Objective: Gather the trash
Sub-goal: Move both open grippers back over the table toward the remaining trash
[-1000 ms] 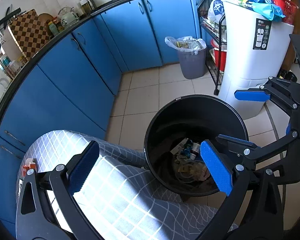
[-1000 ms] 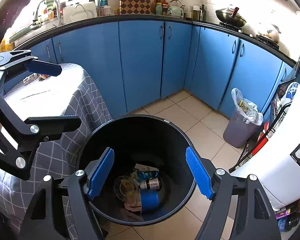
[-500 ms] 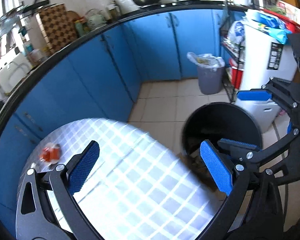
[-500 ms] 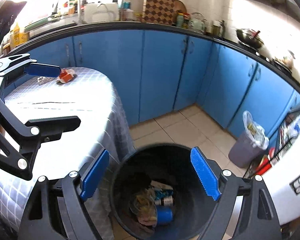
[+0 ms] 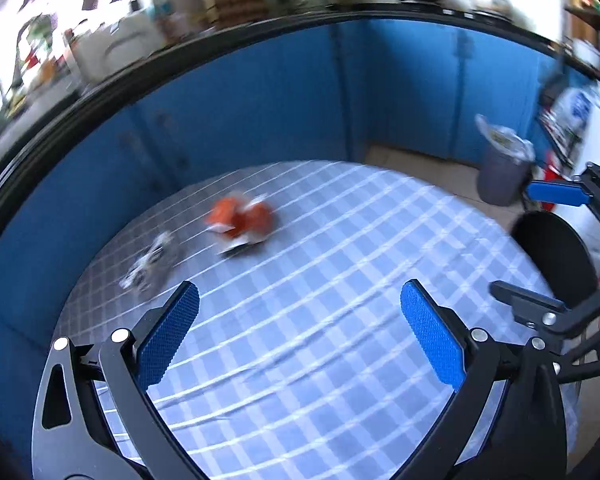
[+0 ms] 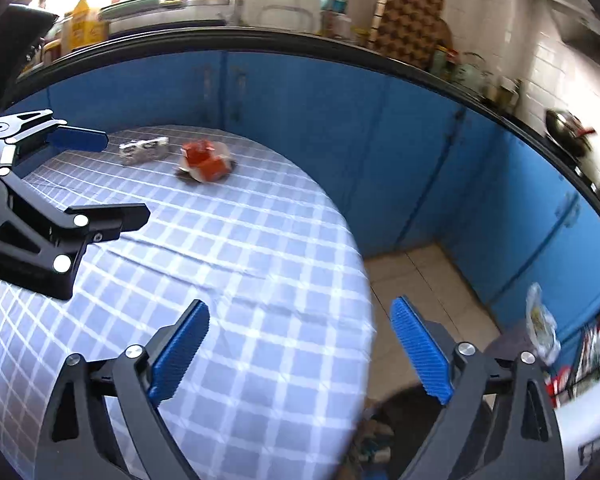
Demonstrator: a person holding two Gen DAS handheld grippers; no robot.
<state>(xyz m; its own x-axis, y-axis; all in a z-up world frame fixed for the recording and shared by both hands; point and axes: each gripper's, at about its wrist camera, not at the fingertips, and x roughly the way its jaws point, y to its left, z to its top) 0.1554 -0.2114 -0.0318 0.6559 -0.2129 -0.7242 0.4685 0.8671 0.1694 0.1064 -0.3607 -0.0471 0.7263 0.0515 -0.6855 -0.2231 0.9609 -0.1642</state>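
We are seeing both claws empty, left claw gaping, right claw opening, with orange wrapper and pale scrap uncollected upper left on the table, black bin awaiting them.

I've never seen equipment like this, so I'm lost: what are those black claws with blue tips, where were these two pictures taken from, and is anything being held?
There is no robot here. A person carries a hand-held claw in each hand, and each claw has a wide-angle camera that looks out along its two fingers. One picture comes from the left gripper, the other from the right gripper; each also catches the other claw at its edge. Both claws are empty, and the right one's jaws are opening wider. Below them is a table with a checked cloth. On it lie an orange wrapper and a small crumpled pale wrapper, trash not yet picked up. A black bin stands on the floor beside the table.
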